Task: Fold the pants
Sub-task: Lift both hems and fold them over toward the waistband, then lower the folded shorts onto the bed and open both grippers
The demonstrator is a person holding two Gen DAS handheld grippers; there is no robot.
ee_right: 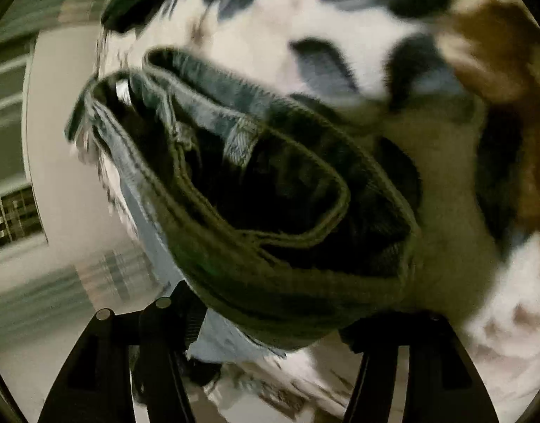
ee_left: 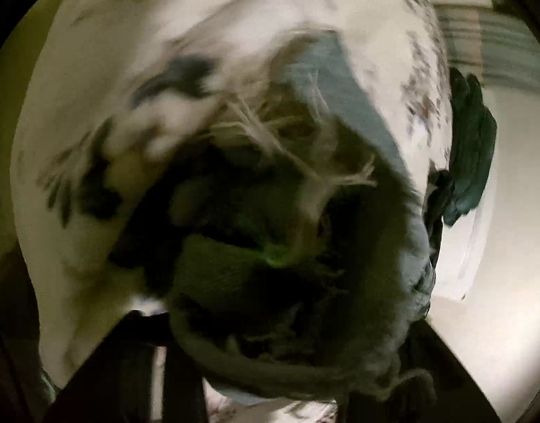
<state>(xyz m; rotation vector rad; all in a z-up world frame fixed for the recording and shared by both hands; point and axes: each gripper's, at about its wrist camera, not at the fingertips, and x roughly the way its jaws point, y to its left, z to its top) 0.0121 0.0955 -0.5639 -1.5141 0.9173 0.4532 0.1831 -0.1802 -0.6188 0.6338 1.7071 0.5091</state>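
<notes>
The fold looks barely begun: one pair of jeans (ee_right: 270,190) hangs bunched and lifted over a floral bed (ee_left: 104,53), waistband at the right tongs (ee_right: 270,345), frayed hem (ee_left: 305,162) at the left tongs (ee_left: 270,370). Each seems clamped on denim, though blur hides the tips. At 3 o'clock lies one dark garment (ee_left: 470,148).

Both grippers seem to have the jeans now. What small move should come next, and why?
Probably lower both ends onto the floral sheet and lay them flat. The left gripper has the frayed hem bunched close in front of it, the right gripper the waistband. Both views are blurred, so the jeans look in motion. Neither grip is clearly visible.
</notes>
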